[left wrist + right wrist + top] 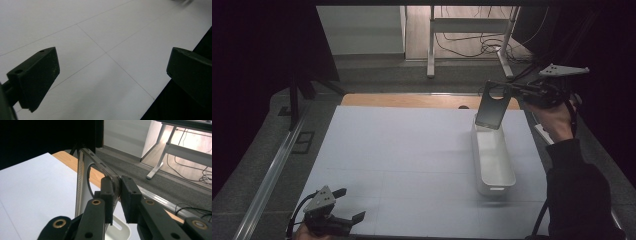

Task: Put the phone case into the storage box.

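While the white table (pixel 412 160) spreads bare under both hands, a long white bin (pixel 492 160) sits on its right side with nothing visible inside. Above the bin's far end, the right gripper (pixel 117 192) clamps a dark, flat phone case (pixel 492 106) with a round cutout, hanging upright. Near the front edge, the left gripper (pixel 349 207) rests, jaws wide apart.

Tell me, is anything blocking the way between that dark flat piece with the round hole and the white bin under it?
Nothing visible does. The right tongs hold the dark flat piece by its top edge just above the far end of the white bin, whose inside looks empty.
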Motion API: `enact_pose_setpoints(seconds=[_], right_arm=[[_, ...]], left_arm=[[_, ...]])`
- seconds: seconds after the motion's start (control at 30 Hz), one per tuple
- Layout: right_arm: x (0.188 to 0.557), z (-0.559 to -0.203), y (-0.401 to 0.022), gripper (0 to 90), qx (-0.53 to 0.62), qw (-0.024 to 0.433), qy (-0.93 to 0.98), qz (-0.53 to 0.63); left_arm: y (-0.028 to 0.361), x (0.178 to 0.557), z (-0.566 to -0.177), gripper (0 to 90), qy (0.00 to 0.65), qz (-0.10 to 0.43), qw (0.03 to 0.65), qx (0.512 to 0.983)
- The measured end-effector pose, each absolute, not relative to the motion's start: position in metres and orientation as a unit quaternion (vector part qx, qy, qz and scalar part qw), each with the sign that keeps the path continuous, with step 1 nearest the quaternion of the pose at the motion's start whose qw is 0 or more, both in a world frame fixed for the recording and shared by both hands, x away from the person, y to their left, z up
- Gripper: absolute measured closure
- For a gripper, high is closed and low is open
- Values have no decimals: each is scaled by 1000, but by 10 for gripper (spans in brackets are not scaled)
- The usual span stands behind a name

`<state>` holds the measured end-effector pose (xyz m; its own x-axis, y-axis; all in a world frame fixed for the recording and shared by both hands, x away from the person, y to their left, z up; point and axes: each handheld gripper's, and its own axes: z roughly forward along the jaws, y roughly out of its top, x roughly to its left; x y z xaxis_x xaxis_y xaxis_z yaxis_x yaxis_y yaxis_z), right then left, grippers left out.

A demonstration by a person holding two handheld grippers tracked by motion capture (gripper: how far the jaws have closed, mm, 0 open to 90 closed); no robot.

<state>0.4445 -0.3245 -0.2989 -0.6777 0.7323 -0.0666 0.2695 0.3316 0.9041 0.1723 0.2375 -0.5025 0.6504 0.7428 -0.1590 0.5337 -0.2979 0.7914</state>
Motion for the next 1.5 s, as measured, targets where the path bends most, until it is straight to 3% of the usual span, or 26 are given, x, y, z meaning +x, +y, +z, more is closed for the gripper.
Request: enact_pose_setpoints(seconds=[1.5], right_arm=[[500, -370, -332, 805, 282, 245, 808, 456]], left_arm=[[235, 174, -503, 0, 403, 114, 422, 804]])
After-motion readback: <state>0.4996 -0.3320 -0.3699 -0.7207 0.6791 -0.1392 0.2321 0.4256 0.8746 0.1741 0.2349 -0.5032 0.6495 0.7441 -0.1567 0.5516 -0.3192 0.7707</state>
